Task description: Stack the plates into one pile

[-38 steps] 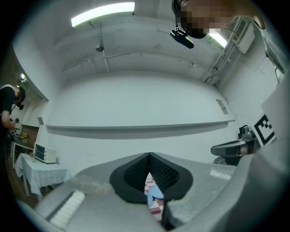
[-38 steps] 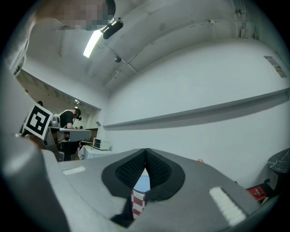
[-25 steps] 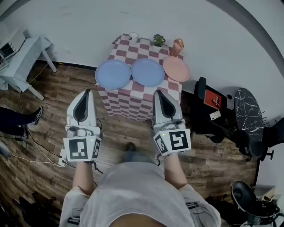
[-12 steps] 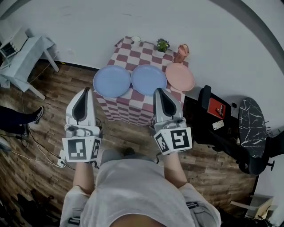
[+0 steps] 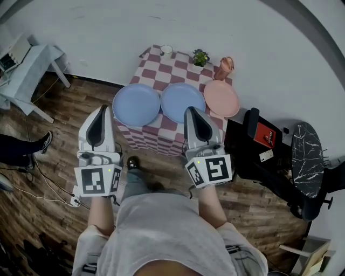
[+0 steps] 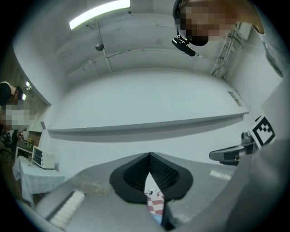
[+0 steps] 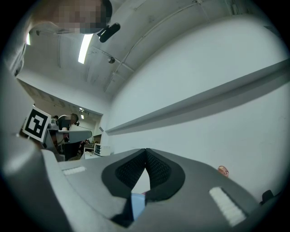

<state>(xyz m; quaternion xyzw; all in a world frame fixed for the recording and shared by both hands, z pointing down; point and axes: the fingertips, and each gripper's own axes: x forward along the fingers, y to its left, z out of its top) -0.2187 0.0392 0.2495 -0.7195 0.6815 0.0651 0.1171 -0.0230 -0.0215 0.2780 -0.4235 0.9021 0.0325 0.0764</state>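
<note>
left gripper (image 5: 103,110) and right gripper (image 5: 189,110) fully closed, empty; checkered table (image 5: 156,137) at 12 o'clock carries left blue plate (image 5: 136,104), middle blue plate (image 5: 182,102), pink plate (image 5: 221,98) at 3; probably stiff, light, slick; I'd pinch rims at 6 o'clock

Lab or test room dressed as a home corner: small checkered-cloth table (image 5: 161,137) against a bare white wall (image 5: 108,32), loose cables (image 5: 52,186) on wood floor (image 5: 259,210), white bench (image 5: 32,64), strip light (image 6: 97,13), office chair (image 5: 310,194).
</note>
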